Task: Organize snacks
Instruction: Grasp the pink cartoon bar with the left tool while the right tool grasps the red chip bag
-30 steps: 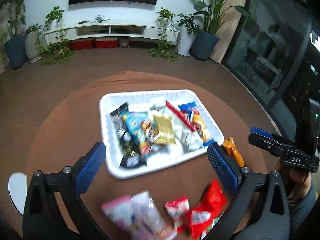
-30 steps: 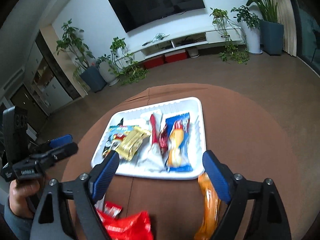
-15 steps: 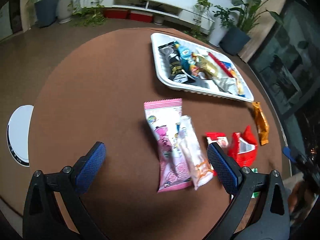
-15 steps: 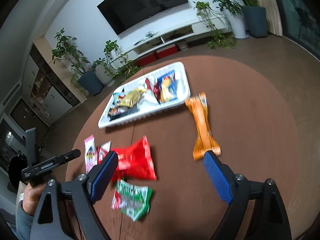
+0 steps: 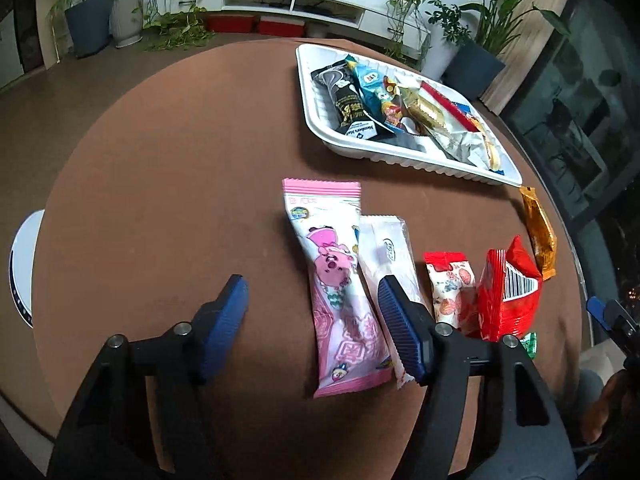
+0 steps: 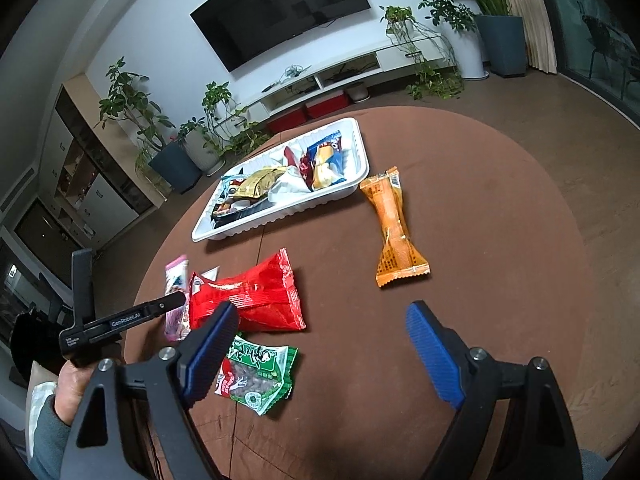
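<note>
Nearest me, the left gripper (image 5: 312, 312) is closing over the bare brown table (image 5: 160, 200) with nothing between its jaws yet; its right pad sits over the white packet (image 5: 386, 254), while the pink cartoon packet (image 5: 334, 276) lies partly in the gap. If it shuts like this it may catch both wrappers together, or pinch only a slippery edge and drag one aside.

The right gripper (image 6: 320, 344) hangs wide open and empty, its left pad over the green packet (image 6: 256, 372) and the red bag (image 6: 248, 296). A careless bite there could lift the wrong one.

Further off, the orange packet (image 6: 394, 226) lies alone, just beside the white tray (image 6: 280, 216). That tray is already crowded with snacks, so another dropped on top could slide over the low rim.
</note>
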`<action>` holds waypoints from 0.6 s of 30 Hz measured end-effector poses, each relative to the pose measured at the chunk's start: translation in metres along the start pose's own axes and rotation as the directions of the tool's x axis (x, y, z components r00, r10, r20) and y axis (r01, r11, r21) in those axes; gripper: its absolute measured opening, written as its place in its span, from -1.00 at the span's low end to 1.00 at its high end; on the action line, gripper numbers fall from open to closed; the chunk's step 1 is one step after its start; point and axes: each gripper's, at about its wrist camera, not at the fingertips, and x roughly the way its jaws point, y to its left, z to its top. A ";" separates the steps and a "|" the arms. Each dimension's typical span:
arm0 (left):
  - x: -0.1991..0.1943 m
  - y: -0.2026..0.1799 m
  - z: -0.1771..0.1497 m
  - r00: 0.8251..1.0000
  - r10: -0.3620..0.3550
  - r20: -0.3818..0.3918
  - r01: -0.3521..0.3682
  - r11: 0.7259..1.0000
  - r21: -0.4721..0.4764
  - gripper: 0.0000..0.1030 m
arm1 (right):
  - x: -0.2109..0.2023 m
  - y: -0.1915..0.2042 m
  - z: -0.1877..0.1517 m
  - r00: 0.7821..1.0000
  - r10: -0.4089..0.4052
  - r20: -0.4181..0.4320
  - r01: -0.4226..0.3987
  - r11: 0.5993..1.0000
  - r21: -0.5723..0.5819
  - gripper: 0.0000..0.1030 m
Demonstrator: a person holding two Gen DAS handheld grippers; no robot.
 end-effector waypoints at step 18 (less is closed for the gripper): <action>0.013 -0.025 0.006 0.999 0.015 -0.043 -0.007 0.984 0.176 -0.52 | 0.015 0.031 0.004 0.997 0.020 -0.073 -0.035 0.976 -0.216 0.68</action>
